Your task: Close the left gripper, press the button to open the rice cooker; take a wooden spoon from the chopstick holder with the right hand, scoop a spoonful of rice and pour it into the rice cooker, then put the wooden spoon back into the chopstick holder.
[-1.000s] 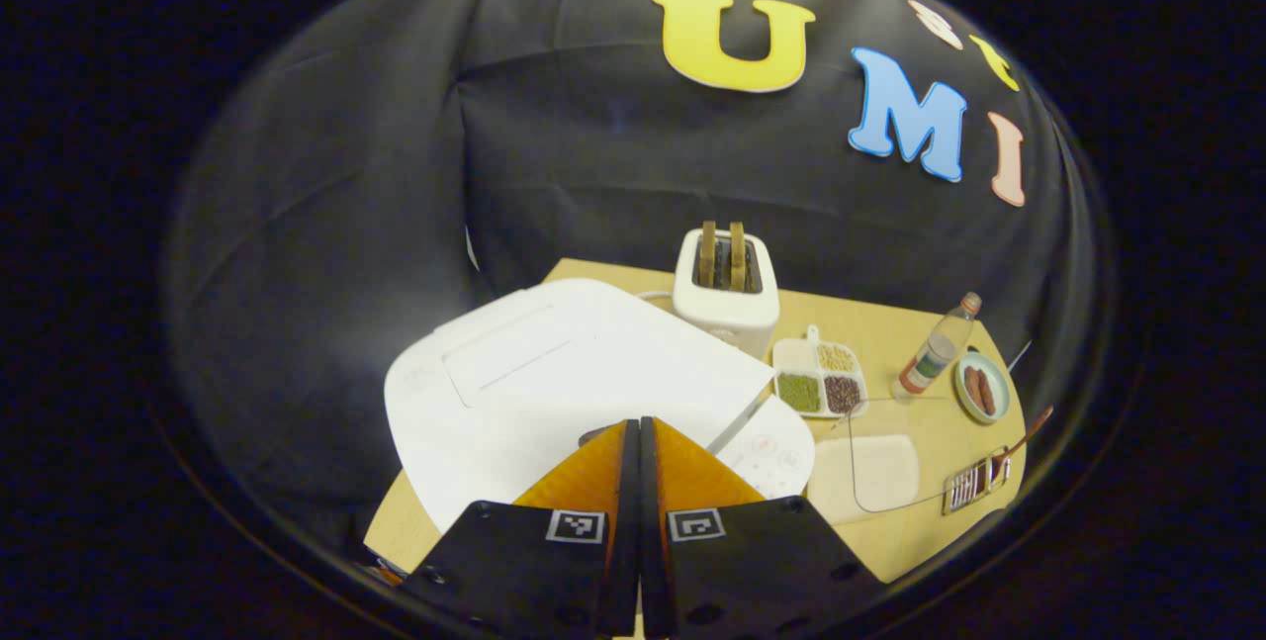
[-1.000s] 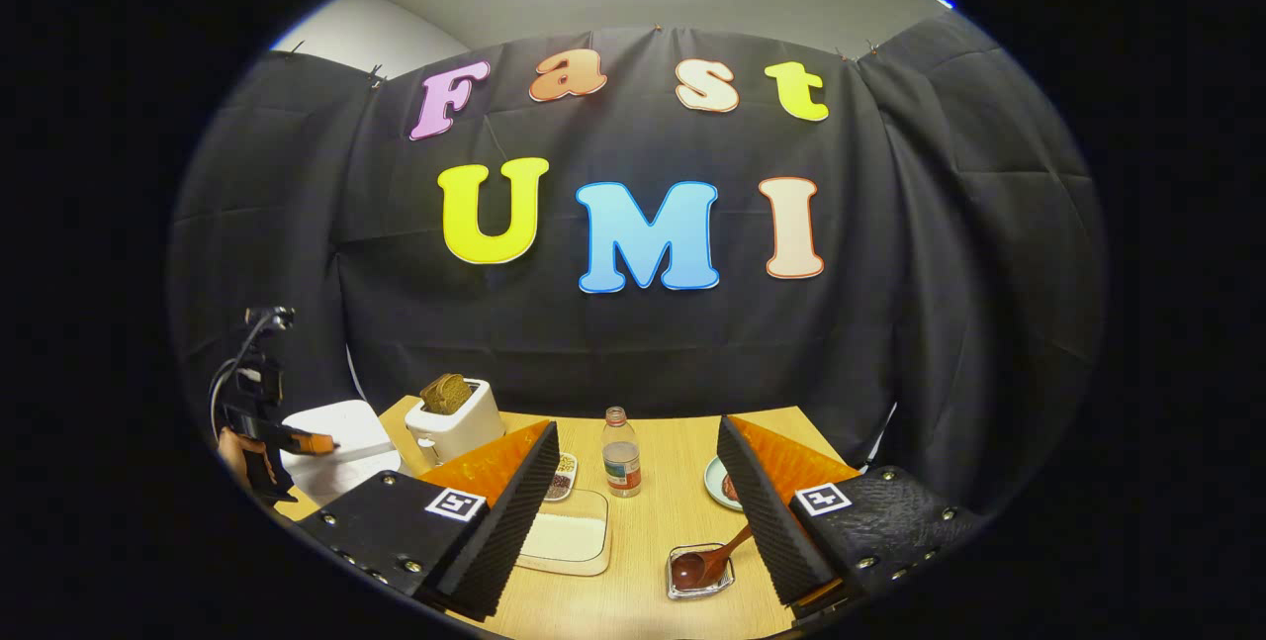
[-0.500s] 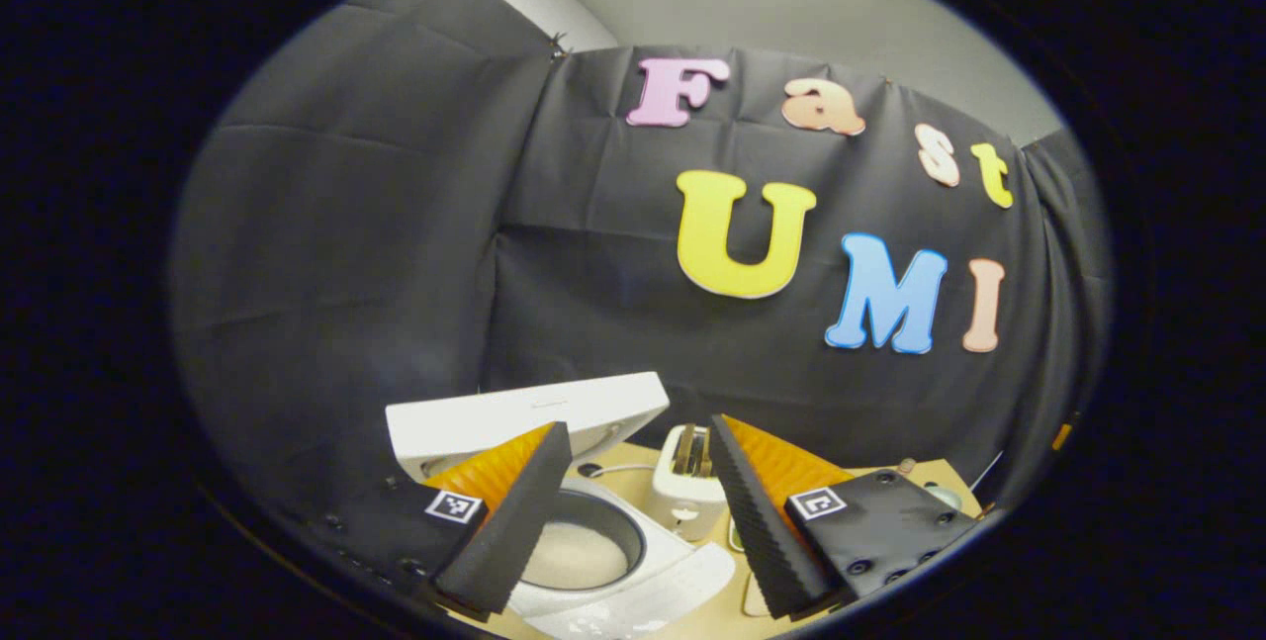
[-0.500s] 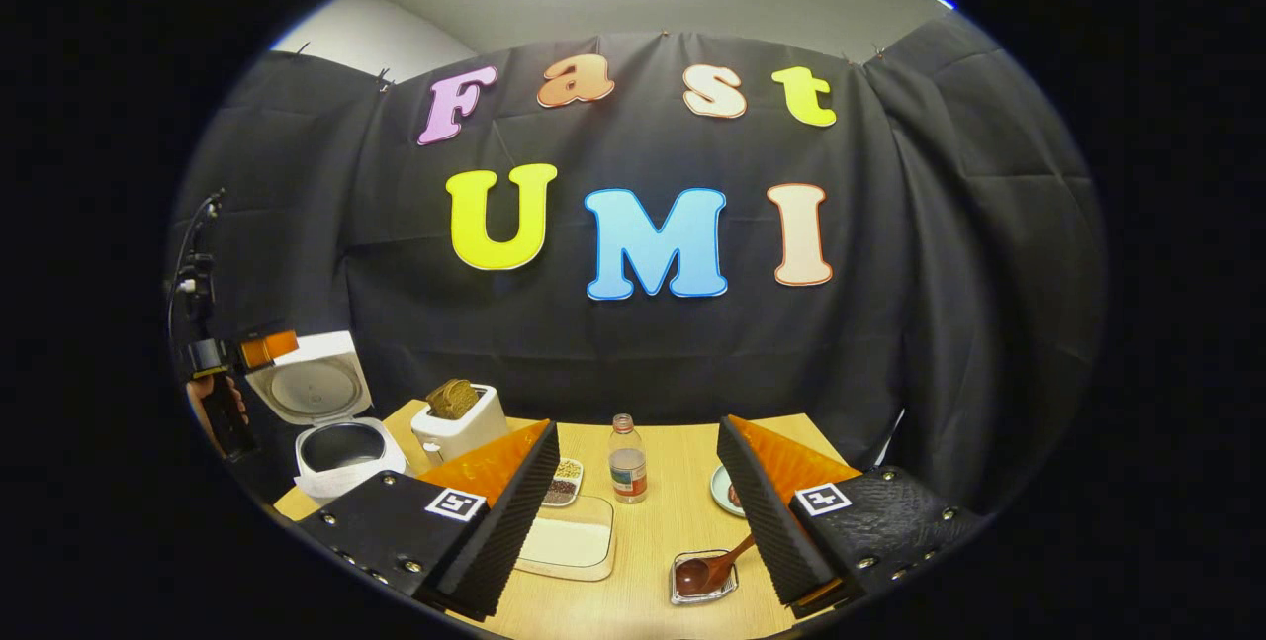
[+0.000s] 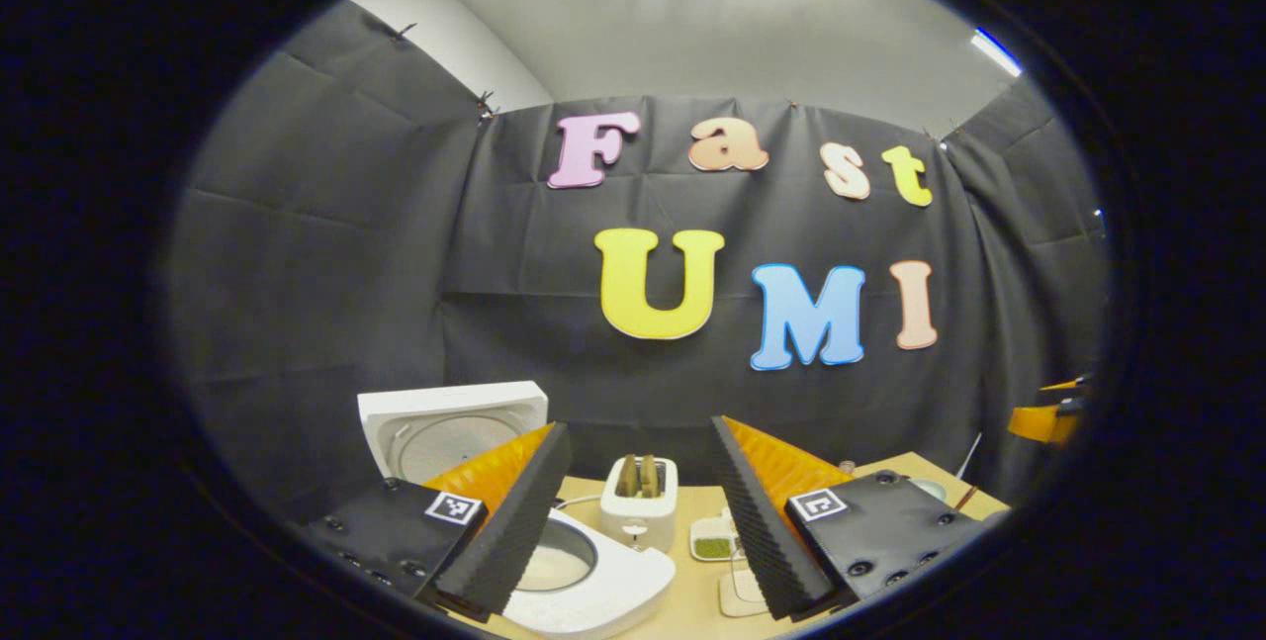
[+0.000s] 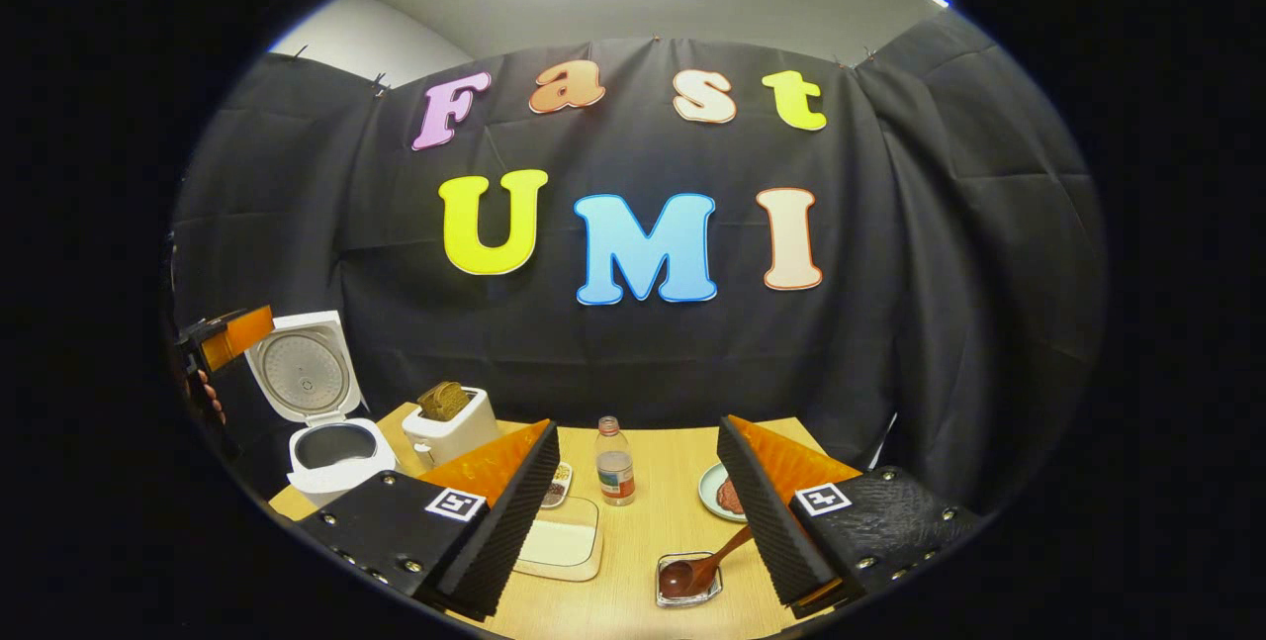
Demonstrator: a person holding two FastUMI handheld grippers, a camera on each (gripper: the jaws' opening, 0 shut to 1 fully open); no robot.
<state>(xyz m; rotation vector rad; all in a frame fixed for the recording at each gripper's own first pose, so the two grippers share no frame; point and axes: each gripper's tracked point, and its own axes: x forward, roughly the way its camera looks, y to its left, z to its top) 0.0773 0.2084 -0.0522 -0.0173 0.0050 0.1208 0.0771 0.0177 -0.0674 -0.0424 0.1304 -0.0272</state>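
The white rice cooker (image 6: 331,450) stands open at the table's left end, its lid (image 6: 302,373) tipped up. In the left gripper view its pot (image 5: 559,561) lies just below my open left gripper (image 5: 639,424), with the raised lid (image 5: 450,427) behind. A hand holds that left gripper (image 6: 226,338) up beside the lid. My right gripper (image 6: 638,422) is open and empty above the near table. The dark wooden spoon (image 6: 704,566) leans in a small clear chopstick holder (image 6: 687,589) just left of its right finger. A shallow tray of white rice (image 6: 562,543) lies near the left finger.
A white toaster (image 6: 450,422) with bread stands right of the cooker. A divided dish of beans (image 6: 557,484), a plastic bottle (image 6: 615,467) and a plate with sausages (image 6: 717,494) sit on the wooden table (image 6: 653,531). Black cloth walls close the back and sides.
The left gripper went from shut and pressing on the cooker to open, lifted and drawn back. The cooker lid swung fully up. The right gripper barely moved.
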